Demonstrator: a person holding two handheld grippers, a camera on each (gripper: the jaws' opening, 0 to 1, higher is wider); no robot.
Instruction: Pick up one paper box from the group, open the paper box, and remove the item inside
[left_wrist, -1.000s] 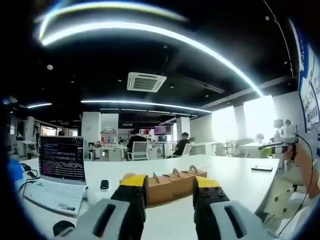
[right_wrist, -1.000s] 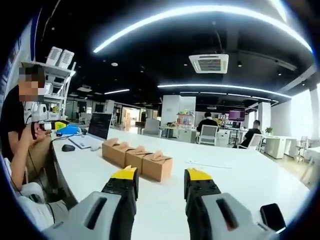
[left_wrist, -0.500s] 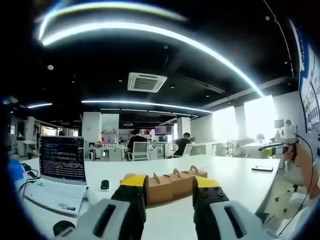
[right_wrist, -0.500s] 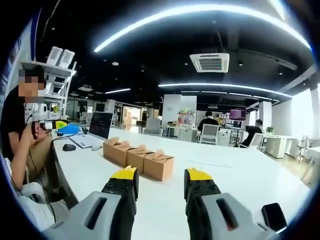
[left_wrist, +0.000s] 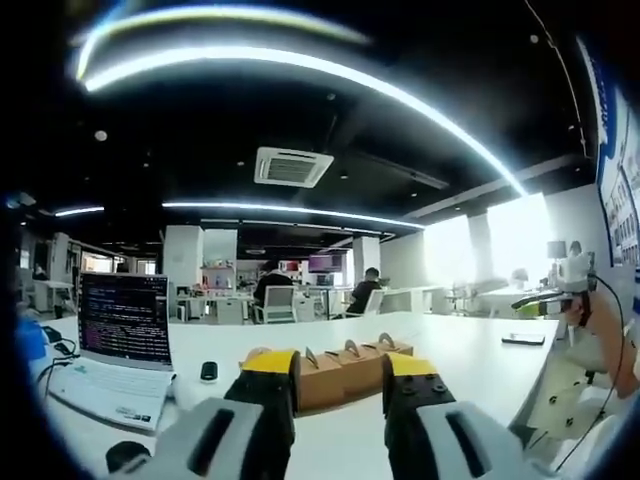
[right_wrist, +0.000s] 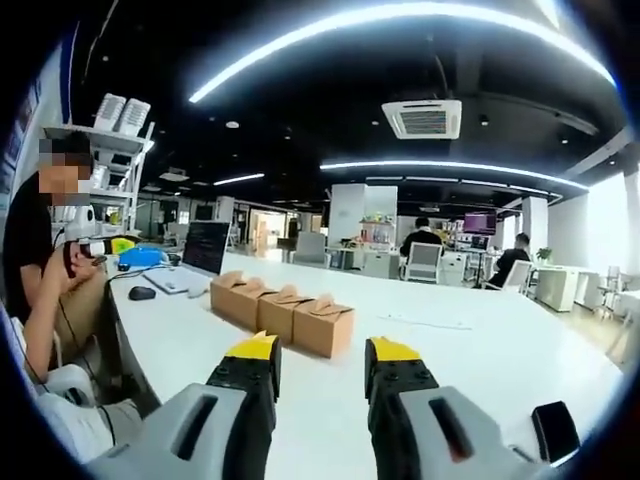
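Compared with one second ago, the right gripper view has drifted slightly: the boxes sit a little further right and higher in the picture, and the phone at lower right has slid toward the edge (a camera shift, not a move of the things). The left gripper view is nearly unchanged. The left gripper has its jaws apart with nothing between them, raised above the white table; the right gripper is likewise spread and empty over the table. Three brown boxes stand in one row, touching side to side, each with a curved tab on top. In the right gripper view the row's long axis runs from the near box just beyond the jaw tips back and left toward the laptop and mouse. In the left gripper view the boxes lie beyond the jaw tips, the row receding to the right, with the laptop at left. A seated person is at the table's edge.
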